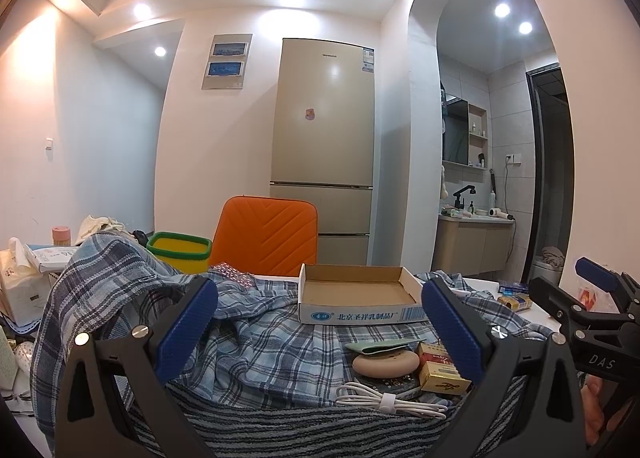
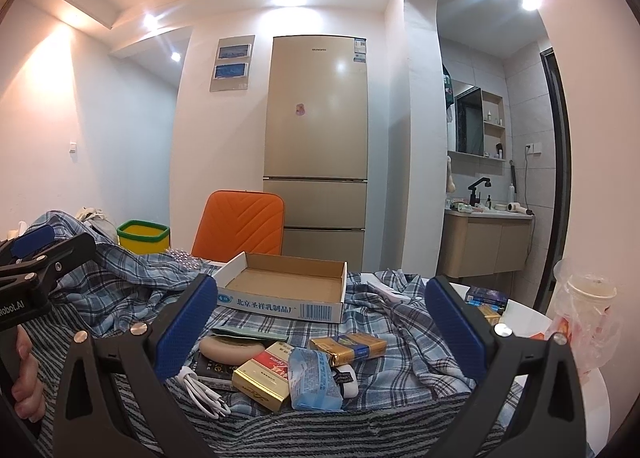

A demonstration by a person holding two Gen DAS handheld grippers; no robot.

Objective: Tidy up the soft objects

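Fingers of the left gripper (image 1: 320, 322) and of the right gripper (image 2: 322, 322) stood wide apart and held nothing, both raised over the table. Between them the blue plaid cloth (image 1: 256, 342) lay crumpled over a grey striped towel (image 2: 360, 430). On the cloth sat an empty cardboard tray (image 2: 286, 290), a white cable (image 1: 390, 402) and cigarette packs (image 2: 262, 378).
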